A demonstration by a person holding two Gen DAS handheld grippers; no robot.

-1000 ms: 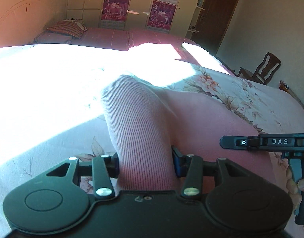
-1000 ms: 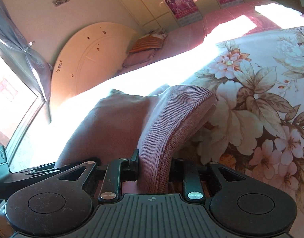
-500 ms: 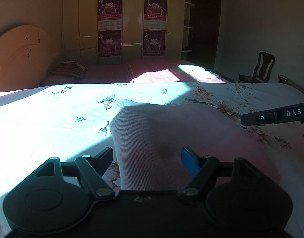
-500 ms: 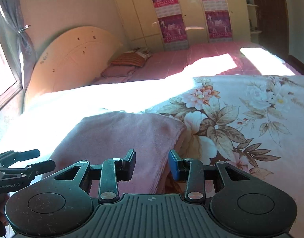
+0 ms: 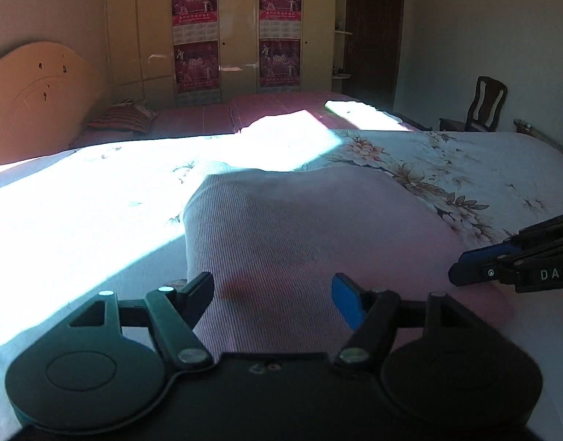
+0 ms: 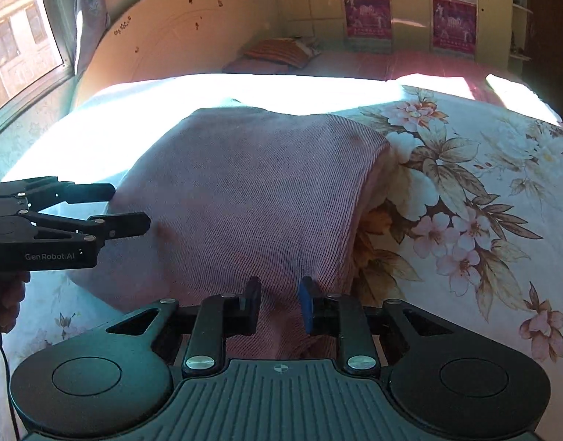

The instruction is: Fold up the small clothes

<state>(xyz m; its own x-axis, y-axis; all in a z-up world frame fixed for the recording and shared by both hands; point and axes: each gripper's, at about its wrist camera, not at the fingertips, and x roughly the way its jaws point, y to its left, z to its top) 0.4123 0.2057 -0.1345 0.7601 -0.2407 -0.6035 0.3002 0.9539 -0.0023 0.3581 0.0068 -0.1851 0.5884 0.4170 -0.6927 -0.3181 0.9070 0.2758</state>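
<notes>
One pink garment (image 5: 303,228) lies folded between two claws.

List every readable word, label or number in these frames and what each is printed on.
"DAS": on the right gripper, at the left wrist view's right edge.
"GenRobot.AI": on the left gripper, in the right wrist view.
Posters on wardrobe doors: a large number, possibly a year, plus smaller print, too blurred to read.
</notes>
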